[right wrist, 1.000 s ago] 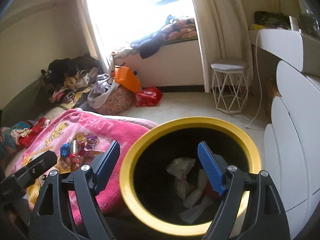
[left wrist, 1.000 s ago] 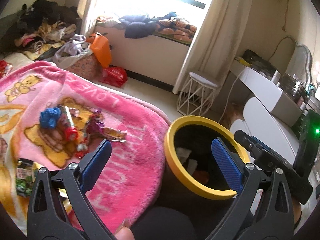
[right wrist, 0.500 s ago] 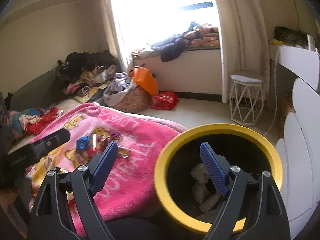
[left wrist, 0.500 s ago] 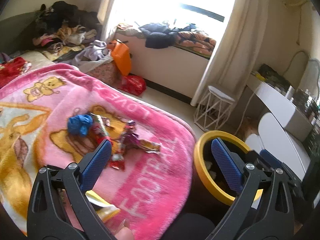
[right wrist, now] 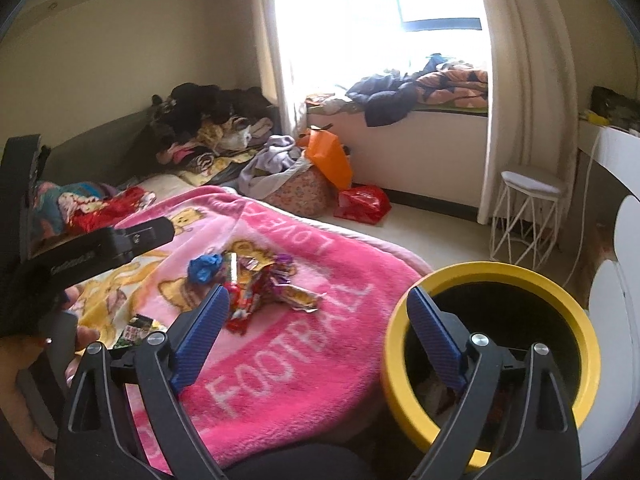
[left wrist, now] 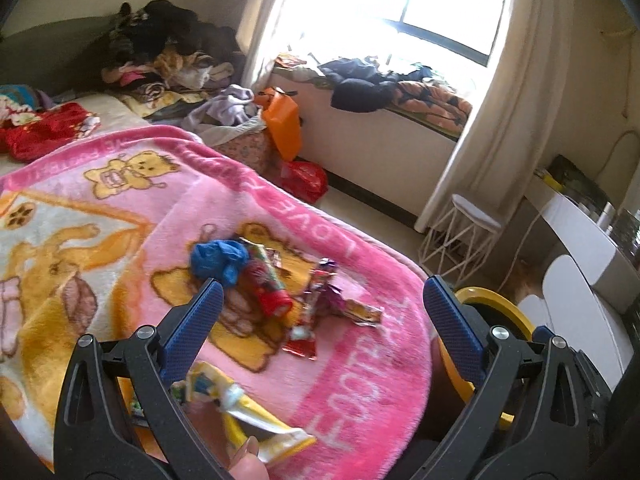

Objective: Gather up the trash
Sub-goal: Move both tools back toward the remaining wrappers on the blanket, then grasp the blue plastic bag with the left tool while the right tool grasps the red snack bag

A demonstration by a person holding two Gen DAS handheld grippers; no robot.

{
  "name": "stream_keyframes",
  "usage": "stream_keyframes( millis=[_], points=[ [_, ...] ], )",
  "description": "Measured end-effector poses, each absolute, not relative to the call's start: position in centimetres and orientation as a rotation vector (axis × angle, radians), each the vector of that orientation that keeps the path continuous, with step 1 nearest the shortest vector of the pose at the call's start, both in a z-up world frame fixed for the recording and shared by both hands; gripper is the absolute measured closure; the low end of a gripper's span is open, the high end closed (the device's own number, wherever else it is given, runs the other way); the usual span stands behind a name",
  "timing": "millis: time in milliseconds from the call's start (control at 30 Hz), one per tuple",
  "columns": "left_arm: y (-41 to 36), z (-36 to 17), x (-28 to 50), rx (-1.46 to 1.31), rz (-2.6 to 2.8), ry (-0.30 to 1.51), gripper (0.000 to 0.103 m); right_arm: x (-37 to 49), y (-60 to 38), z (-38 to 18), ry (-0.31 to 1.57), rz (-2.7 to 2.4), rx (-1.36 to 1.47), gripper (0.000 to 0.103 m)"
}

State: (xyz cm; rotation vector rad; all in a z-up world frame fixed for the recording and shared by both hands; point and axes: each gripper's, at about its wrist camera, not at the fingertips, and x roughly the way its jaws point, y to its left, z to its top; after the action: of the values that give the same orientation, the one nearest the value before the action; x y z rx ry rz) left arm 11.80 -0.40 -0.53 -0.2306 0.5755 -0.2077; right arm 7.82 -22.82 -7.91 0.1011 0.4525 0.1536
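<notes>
A heap of snack wrappers [left wrist: 296, 300] [right wrist: 260, 284] lies on the pink blanket [left wrist: 360, 392] [right wrist: 280, 380], with a blue crumpled bag [left wrist: 218, 258] [right wrist: 204, 266] at its left. A yellow wrapper [left wrist: 244, 416] lies close under my left gripper [left wrist: 320, 324], which stands open and empty above the blanket. The yellow-rimmed black bin [right wrist: 492, 280] [left wrist: 504, 316] with trash inside stands at the bed's right. My right gripper [right wrist: 318, 334] hovers between blanket and bin, jaws opening, nothing between them.
Beyond the bed lie heaps of clothes [right wrist: 208, 120], an orange bag [left wrist: 282, 122], a red bag [right wrist: 362, 202] and a white wire stool [right wrist: 528, 208]. White furniture [left wrist: 580, 248] lines the right wall. A green wrapper [right wrist: 134, 330] lies near a person's hand [right wrist: 80, 334].
Both views have swung left, from the bin toward the blanket; the wrapper heap now sits between the left jaws' line of sight. The right jaws have widened slightly.
</notes>
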Motion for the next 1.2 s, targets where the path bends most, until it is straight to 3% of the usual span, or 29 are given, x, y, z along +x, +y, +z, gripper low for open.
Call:
stream_keyframes(
  millis=[467, 800, 900, 1200],
  points=[
    [5.2, -1.9, 16.2, -0.260, -0.075, 0.633, 0.011, 11.7, -17.9, -8.9, 0.531, 0.268, 0.058, 0.016],
    [7.1, -4.5, 20.2, -0.263, -0.048, 0.734, 0.011, 17.6, -13.9, -11.8, 0.711, 0.275, 0.070, 0.035],
    [7.4, -5.4, 21.4, -0.256, -0.050, 0.774, 0.015, 19.4, -13.3, -13.1, 0.770, 0.260, 0.067, 0.043],
    [7.9, -7.6, 24.0, -0.299, -0.076, 0.849, 0.031, 22.0, -12.1, -16.0, 0.853, 0.250, 0.070, 0.050]
  ],
)
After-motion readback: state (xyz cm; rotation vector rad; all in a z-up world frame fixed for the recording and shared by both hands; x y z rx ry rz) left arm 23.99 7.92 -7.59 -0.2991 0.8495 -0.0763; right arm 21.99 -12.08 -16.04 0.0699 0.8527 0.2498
